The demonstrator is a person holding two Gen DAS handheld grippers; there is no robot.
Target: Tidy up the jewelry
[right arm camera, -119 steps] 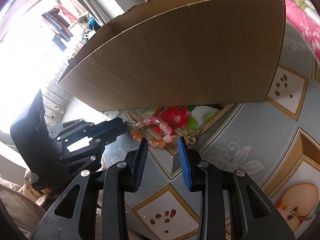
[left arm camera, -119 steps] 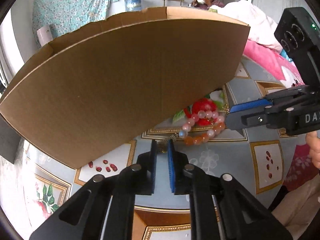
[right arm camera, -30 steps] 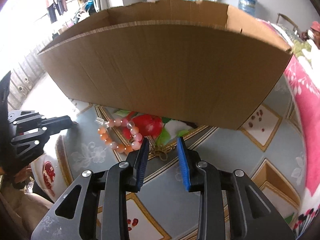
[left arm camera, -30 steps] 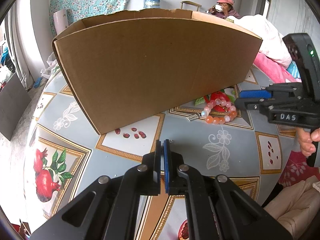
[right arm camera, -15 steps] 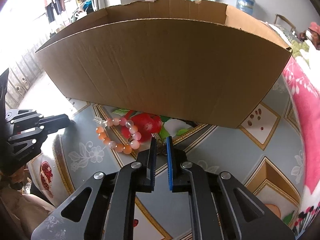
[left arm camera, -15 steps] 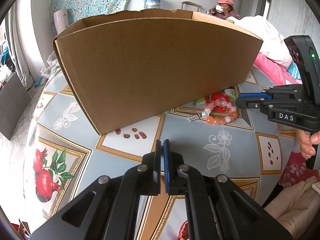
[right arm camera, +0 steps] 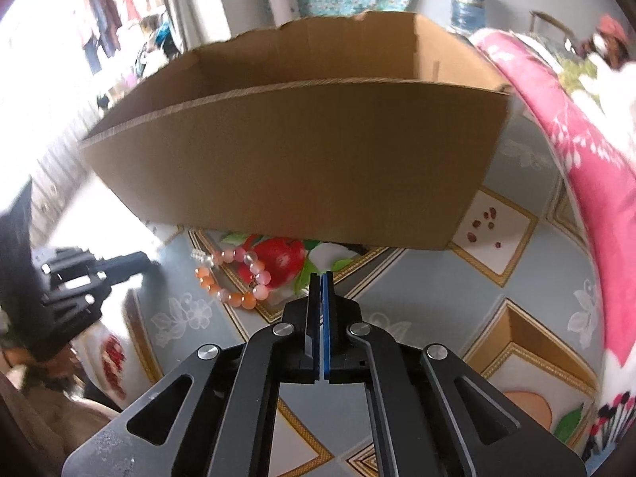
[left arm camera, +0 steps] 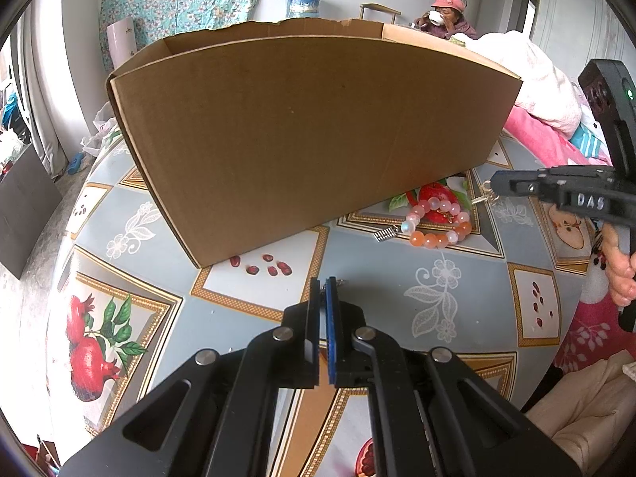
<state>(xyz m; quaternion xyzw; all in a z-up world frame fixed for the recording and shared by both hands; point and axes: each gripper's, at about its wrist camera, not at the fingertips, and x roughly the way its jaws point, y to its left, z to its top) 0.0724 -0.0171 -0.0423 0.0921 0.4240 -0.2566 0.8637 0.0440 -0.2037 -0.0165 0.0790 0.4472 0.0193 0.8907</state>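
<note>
The pink-and-orange bead bracelet (left arm camera: 437, 220) lies on the fruit-patterned tablecloth (left arm camera: 397, 278), just in front of the cardboard box (left arm camera: 310, 131), at about two o'clock from your left gripper (left arm camera: 322, 284). At the bracelet's nine o'clock sits a small silver clasp (left arm camera: 384, 234). Your right gripper (right arm camera: 321, 278) has just clamped its jaws; in the left wrist view a small gold trinket (left arm camera: 487, 194) dangles from its tip. Your left gripper is clenched on a tiny metal piece (left arm camera: 331, 280).
</note>
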